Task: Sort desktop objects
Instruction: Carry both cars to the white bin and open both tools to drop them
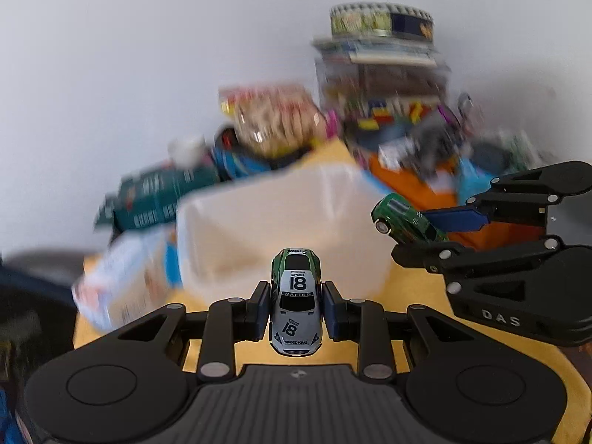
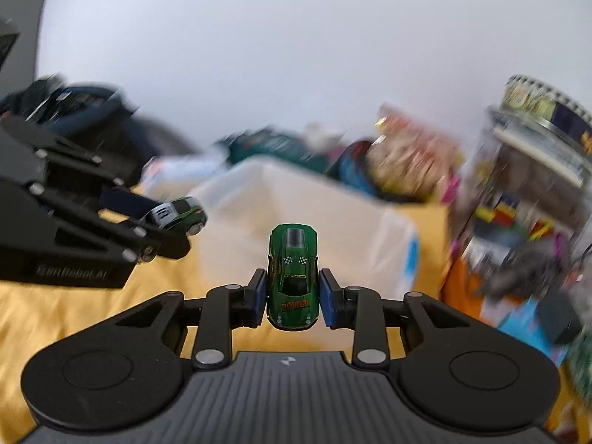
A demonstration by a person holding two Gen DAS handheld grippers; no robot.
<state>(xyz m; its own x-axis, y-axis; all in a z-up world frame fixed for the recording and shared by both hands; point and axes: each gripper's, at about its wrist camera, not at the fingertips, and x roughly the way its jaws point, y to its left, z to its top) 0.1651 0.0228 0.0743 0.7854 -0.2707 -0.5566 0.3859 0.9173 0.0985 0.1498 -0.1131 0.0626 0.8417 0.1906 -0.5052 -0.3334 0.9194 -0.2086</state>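
My left gripper (image 1: 295,307) is shut on a silver and green toy car (image 1: 295,301) marked 18, held above the yellow tabletop in front of a clear plastic bin (image 1: 281,222). My right gripper (image 2: 293,298) is shut on a dark green toy car (image 2: 293,277), held in front of the same bin (image 2: 307,214). Each gripper shows in the other's view: the right one (image 1: 429,227) with the green car (image 1: 405,218) at the right, the left one (image 2: 166,218) with the silver car (image 2: 177,214) at the left. Both views are blurred by motion.
Behind the bin lies clutter: a teal packet (image 1: 162,192), a snack bag (image 1: 273,118), a stack of boxes topped by a round tin (image 1: 381,22), an orange tray (image 1: 407,181) with small items. A white packet (image 1: 122,277) lies left of the bin. A white wall stands behind.
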